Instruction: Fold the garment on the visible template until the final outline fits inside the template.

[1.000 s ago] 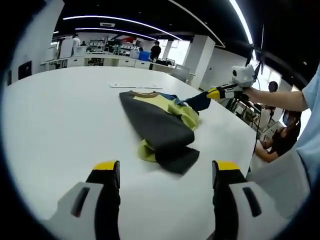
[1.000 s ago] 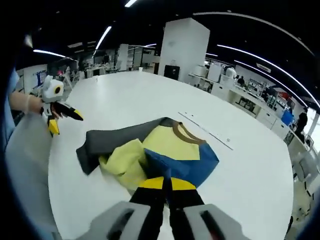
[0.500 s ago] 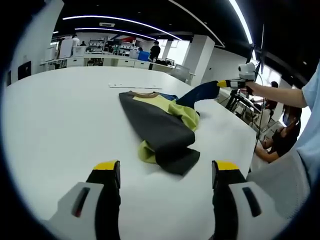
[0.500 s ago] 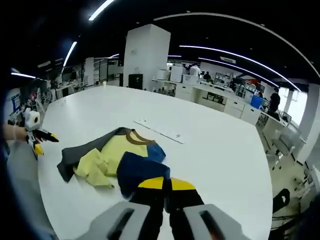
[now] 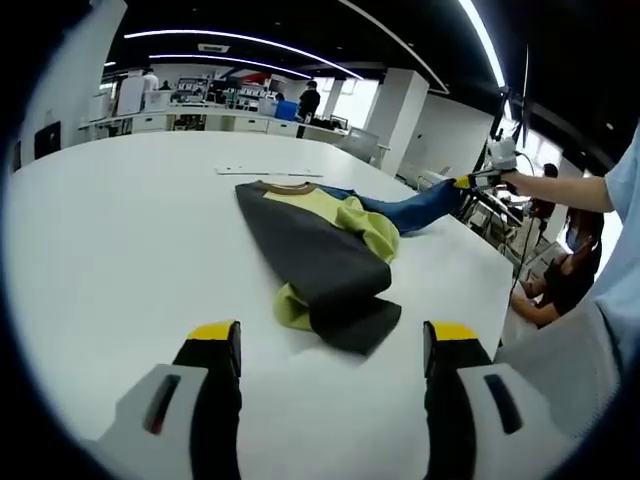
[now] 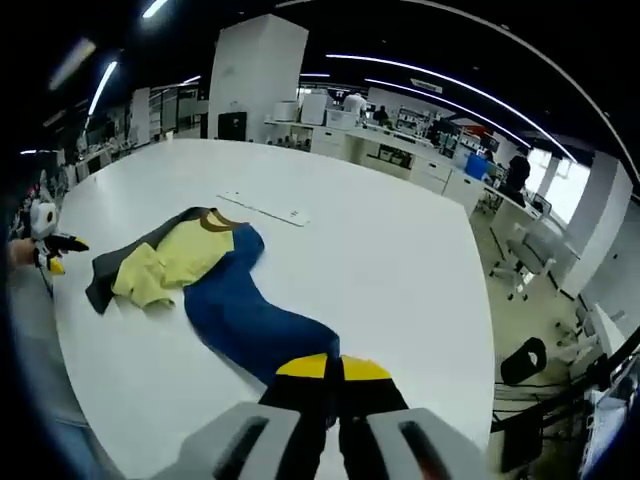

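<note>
A crumpled garment lies on the white table (image 5: 120, 230), with a dark grey part (image 5: 320, 255), a yellow part (image 5: 355, 222) and a brown collar (image 5: 291, 187). Its blue sleeve (image 5: 415, 207) is drawn out long toward the table's edge. My right gripper (image 6: 327, 368) is shut on the end of this blue sleeve (image 6: 245, 322); in the left gripper view the right gripper (image 5: 487, 177) appears far right. My left gripper (image 5: 334, 335) hovers open above bare table, short of the garment, and is seen at the far left (image 6: 45, 243) in the right gripper view.
A thin white strip (image 6: 264, 208) lies flat on the table beyond the collar. Past the table's edge stand office chairs (image 6: 520, 280) and a black stool (image 6: 523, 360). A person's pale blue sleeve (image 5: 622, 200) fills the right side; another person sits behind (image 5: 560, 285).
The right gripper has pulled the blue sleeve out and away from the heap, from bunched to stretched long over the table. The left gripper has stayed still and open.
</note>
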{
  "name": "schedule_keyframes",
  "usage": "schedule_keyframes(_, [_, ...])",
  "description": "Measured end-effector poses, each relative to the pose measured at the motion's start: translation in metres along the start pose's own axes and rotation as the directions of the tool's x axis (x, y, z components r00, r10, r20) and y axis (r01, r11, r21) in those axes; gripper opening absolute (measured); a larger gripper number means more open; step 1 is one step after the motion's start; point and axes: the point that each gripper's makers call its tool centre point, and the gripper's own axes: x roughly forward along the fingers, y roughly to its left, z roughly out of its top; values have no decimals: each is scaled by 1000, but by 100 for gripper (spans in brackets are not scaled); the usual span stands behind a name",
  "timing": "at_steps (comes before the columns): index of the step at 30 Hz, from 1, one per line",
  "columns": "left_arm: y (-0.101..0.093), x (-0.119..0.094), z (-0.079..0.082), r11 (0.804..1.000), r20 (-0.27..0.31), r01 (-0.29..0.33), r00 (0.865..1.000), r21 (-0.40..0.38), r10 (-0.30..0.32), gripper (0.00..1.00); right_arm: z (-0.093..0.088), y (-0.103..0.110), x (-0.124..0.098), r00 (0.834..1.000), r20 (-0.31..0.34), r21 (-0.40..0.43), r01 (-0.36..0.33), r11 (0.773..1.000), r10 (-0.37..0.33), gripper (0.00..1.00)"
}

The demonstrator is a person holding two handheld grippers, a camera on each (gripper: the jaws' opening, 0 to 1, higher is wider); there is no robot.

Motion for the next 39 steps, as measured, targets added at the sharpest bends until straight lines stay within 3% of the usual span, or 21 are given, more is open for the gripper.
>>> schedule_keyframes(9, [-1,5,-1,1000,-9,-2,1000,-5,2,71,-38,-17,5,993,-110,45,33,998,-28,0])
schedule_keyframes(15, [0,6,-3,1000,-17,-7,1000,-9,7,71,-79,-24,11,970,-243,126,47,991,-15,0])
schedule_keyframes(16, [0,6,-3,1000,-20,-8,1000,-10,8,71,-89,-23,10,960,-281,165,59,985,-11,0])
schedule_keyframes(18, [1,6,-5,1000,-26,-10,1000,-10,10,70,-98,-23,14,957,-289,178,59,982,-6,0])
schedule_keyframes(19, [1,6,-5,1000,-28,-11,1000,-11,11,70,-105,-21,13,948,-317,214,73,974,-1,0])
schedule_keyframes(26, [0,7,-9,1000,-39,-16,999,-19,15,70,-122,-25,20,939,-344,215,99,972,-20,0])
schedule_keyframes(39, [3,7,-16,999,-56,-26,998,-35,24,70,-126,-54,30,921,-376,187,181,965,-100,0])
